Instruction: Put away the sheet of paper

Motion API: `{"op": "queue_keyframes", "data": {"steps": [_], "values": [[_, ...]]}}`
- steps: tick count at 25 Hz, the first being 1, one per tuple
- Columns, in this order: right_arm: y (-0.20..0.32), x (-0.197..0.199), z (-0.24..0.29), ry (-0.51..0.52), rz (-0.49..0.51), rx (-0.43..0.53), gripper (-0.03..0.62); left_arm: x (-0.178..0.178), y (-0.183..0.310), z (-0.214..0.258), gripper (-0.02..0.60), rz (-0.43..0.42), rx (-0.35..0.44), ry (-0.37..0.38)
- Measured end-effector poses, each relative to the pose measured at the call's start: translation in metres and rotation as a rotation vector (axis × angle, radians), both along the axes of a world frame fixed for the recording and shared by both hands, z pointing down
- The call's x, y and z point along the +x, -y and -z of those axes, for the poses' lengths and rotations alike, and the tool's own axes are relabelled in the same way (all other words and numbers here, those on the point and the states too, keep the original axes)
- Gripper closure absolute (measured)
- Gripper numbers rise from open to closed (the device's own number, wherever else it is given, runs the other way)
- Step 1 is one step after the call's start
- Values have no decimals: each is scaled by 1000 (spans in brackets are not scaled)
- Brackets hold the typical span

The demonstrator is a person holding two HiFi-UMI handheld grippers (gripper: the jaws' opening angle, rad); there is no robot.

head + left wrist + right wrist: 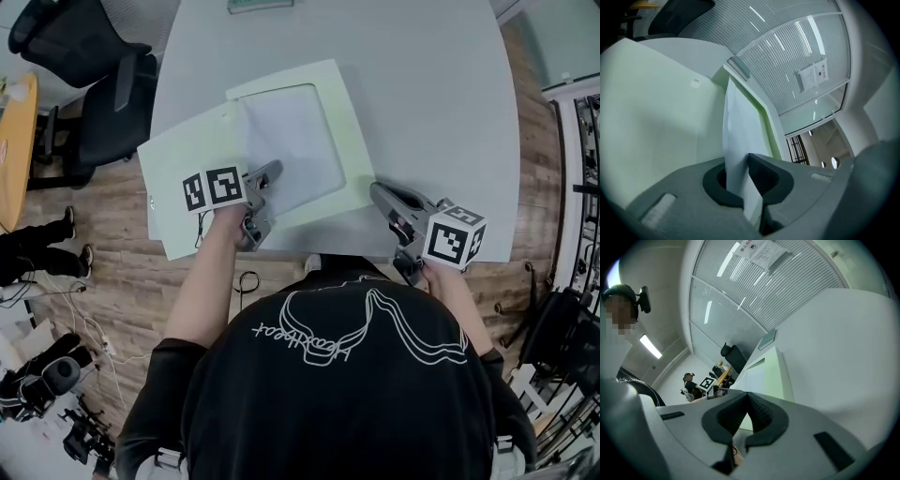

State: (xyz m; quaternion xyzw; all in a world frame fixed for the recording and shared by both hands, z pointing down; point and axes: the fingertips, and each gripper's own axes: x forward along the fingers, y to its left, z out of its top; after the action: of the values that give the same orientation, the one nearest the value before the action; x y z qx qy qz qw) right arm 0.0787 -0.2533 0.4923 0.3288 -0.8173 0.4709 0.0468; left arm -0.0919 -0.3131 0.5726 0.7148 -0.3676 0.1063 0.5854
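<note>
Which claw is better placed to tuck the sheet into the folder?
Left: the left claw is clamped on the sheet over the open folder; the right claw is shut, empty, beside it.

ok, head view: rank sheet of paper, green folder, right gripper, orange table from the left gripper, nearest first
1. sheet of paper, clamped by the left gripper
2. green folder, just beneath
3. right gripper, off to the right
4. orange table, far left

1. The sheet of paper (737, 126) has its lower edge hidden between the clamped jaws of the left gripper (738, 165).
2. Print on the wall notice (813, 75) is too small to read.
3. A greenish item (260, 5), possibly a book, is cut off by the head view's top edge.
</note>
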Motion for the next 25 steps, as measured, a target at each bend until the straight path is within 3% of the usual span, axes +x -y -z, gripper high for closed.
{"op": "queue_keyframes", "data": {"steps": [8, 12, 25], "values": [[2, -6, -1, 16, 10, -12, 585, -7, 1, -5, 399, 12, 9, 107], [2, -8, -2, 17, 14, -13, 585, -19, 4, -3, 391, 64, 33, 152], [-2, -14, 2, 25, 31, -8, 585, -59, 0, 7, 388, 156, 77, 173]]}}
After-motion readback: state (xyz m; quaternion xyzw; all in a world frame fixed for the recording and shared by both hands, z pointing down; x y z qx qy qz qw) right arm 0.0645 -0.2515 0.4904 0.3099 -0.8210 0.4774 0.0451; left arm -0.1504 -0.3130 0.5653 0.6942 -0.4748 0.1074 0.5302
